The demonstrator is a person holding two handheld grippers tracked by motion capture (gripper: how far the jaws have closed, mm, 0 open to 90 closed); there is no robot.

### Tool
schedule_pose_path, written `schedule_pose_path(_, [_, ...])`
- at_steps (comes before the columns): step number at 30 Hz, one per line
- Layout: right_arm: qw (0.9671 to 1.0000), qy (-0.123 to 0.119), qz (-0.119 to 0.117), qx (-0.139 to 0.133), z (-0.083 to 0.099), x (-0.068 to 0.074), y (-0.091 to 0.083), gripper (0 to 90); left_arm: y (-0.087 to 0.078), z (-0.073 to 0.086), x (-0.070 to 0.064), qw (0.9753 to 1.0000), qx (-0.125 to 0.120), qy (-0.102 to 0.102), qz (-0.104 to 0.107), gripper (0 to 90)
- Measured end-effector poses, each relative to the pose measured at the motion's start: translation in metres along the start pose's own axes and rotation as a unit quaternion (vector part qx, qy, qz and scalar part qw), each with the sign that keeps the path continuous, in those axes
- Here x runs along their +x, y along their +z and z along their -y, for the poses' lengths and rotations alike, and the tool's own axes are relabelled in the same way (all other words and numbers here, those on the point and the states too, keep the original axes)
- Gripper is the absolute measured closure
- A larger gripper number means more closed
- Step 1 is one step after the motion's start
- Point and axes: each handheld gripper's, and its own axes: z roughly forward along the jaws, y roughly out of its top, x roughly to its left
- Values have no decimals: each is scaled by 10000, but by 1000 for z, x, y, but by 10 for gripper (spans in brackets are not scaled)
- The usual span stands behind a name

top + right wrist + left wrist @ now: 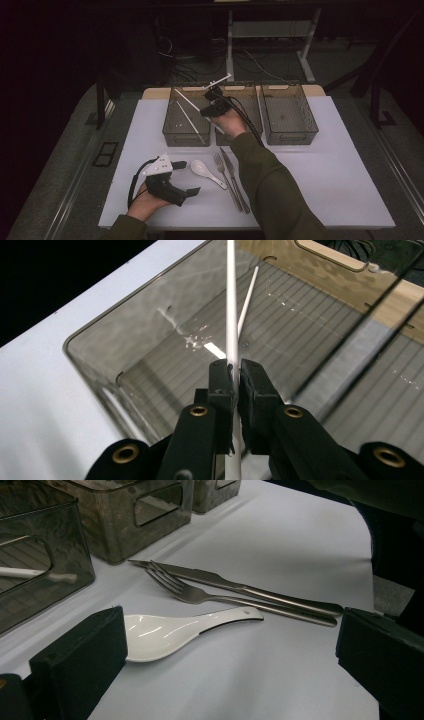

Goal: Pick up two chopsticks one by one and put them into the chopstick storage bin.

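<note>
High view: right gripper [212,100] is reaching over the left bin [172,131] of three clear bins at the far side of the surface [320,180], w/ jaws pinched tight on a white chopstick [189,102]. Right gripper view is showing the grip close up: chopstick [231,300] is running straight up between the pads, held near its lower part so the long end is pointing down into the bin [150,325], prob. so it can be dropped in lengthwise. A second chopstick [248,300] is already lying on the ribbed bin floor, so this looks like sorting cutlery by type, one bin per kind. Left gripper [189,177] is resting low at the near-left of the surface, jaws standing wide and holding nothing; left gripper view is showing them framing the white spoon [165,632], w/ fork [200,594] and knife [220,580] lying side by side just beyond. My read: left is being staged by the spoon for the next pick while right is finishing the chopstick drop. Middle bin [250,107] and right bin [290,112] appear to be holding nothing yet, though the dim light is making that hard to confirm.
</note>
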Motion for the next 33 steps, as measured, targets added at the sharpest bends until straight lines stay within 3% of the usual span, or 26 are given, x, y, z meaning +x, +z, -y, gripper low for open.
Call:
schedule_pose_path(10, [9998, 79, 116, 169, -13, 6, 25, 840, 0, 0, 0, 10000, -19, -23, 37, 0])
schedule_pose_path(21, [9984, 251, 354, 371, -15, 6, 47, 838, 1, -1, 0, 10000, -27, -37, 71, 0])
schedule_pose_path(25, [9984, 152, 380, 388, -14, 9, 49, 831, 2, -1, -1, 9999, -32, -34, 91, 0])
schedule_pose_path(33, [9991, 152, 305, 245, -17, 10, 40, 706, 2, -1, -1, 10000, -13, -18, 89, 0])
